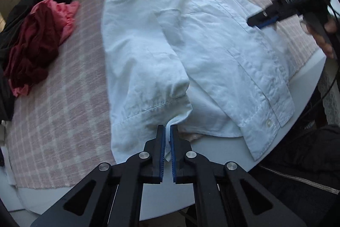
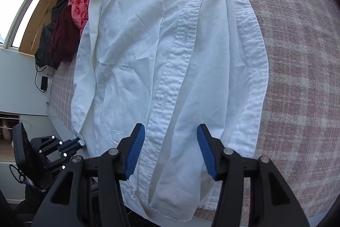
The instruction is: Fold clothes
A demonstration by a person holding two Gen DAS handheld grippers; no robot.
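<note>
Left wrist view: the left gripper (image 1: pixel 167 133) pinches the white shirt (image 1: pixel 201 39) by its sleeve cuff (image 1: pixel 148 112) for folding, while the right gripper (image 2: pixel 170 142) hovers half-open, empty, above the hem.

surface: white table (image 1: pixel 308 71) | cover: pink plaid cloth (image 1: pixel 63 99) | on it: white shirt (image 1: pixel 212 46), clothes heap (image 1: pixel 38 42)

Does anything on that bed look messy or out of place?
Nothing is spilled or damaged. The white shirt lies wrinkled and unbuttoned on the checked blanket, its lower edge hanging past the blanket's near edge. A crumpled heap of red and pink clothes waits unfolded at the side.
</note>
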